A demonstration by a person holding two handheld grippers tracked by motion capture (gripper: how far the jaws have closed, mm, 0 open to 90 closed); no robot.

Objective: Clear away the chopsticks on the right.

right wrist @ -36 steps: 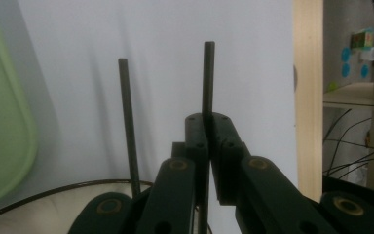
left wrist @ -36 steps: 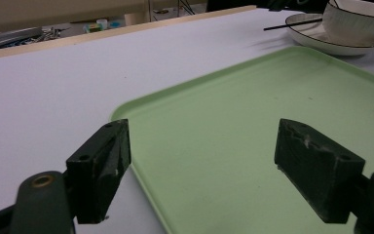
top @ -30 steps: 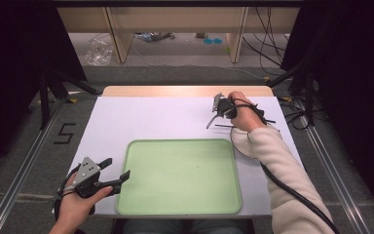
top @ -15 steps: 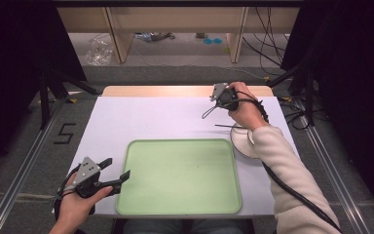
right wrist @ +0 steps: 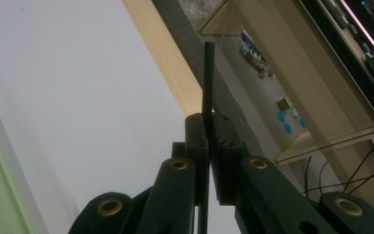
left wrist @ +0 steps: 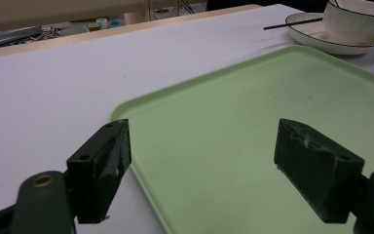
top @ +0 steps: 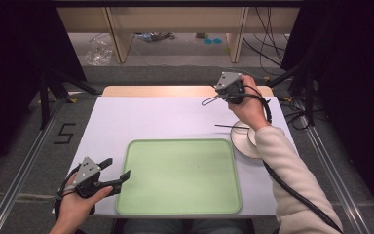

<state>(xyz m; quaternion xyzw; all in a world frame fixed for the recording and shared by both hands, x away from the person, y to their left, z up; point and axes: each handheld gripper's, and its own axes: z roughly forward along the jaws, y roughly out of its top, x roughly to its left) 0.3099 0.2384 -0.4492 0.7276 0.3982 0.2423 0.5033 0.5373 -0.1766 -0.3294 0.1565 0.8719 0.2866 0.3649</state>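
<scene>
My right gripper is raised over the far right part of the white table, shut on a thin black chopstick. In the right gripper view the chopstick sticks out past the closed jaws of the right gripper. A second black chopstick rests across a white plate that carries a white bowl, partly hidden by the right forearm. My left gripper stands open at the left edge of the green tray, with nothing between its fingers.
The tray lies at the table's near middle, the plate to its right. A wooden strip borders the table's far edge, with shelves and cables beyond it. Cable trails from the right gripper along the sleeve.
My right gripper has risen and drifted toward the far edge with the chopstick in it. The left gripper has stayed in place.
</scene>
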